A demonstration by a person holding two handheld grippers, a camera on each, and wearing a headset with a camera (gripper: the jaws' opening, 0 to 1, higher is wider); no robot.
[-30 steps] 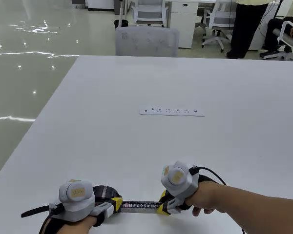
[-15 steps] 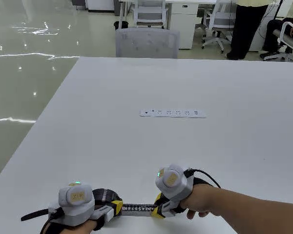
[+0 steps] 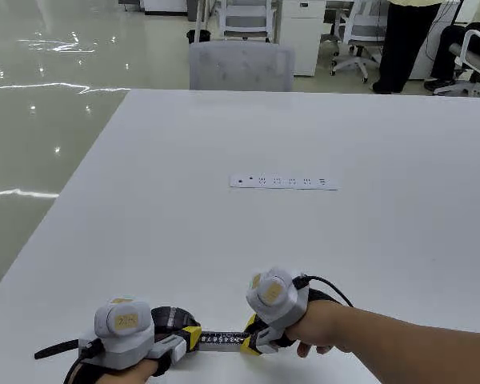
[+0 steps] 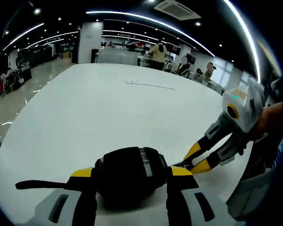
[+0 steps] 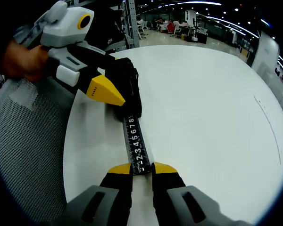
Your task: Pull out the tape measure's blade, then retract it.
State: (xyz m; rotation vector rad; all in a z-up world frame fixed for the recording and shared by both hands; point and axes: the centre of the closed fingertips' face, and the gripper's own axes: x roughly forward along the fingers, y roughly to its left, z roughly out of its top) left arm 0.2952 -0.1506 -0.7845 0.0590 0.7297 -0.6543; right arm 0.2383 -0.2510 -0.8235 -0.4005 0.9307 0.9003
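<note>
The black tape measure case [image 3: 174, 322] [image 4: 127, 174] [image 5: 126, 87] rests at the near edge of the white table [image 3: 304, 144]. My left gripper [image 3: 188, 336] [image 4: 132, 172] is shut on the case, its yellow-tipped jaws on either side. A short length of black blade [image 3: 222, 339] [image 5: 136, 143] with white numbers runs from the case to the right. My right gripper [image 3: 248, 346] [image 5: 142, 168] is shut on the blade's end, close to the case. In the left gripper view the right gripper [image 4: 198, 160] reaches in from the right.
A white power strip [image 3: 282, 182] [image 4: 148, 84] lies flat near the table's middle. A grey chair [image 3: 240, 68] stands at the far edge. Office chairs and a standing person [image 3: 404, 40] are beyond the table. A mesh chair back [image 5: 23, 155] sits near the table's front edge.
My right gripper has moved left toward the case, and the exposed blade has grown shorter. The left gripper holds the case in place.
</note>
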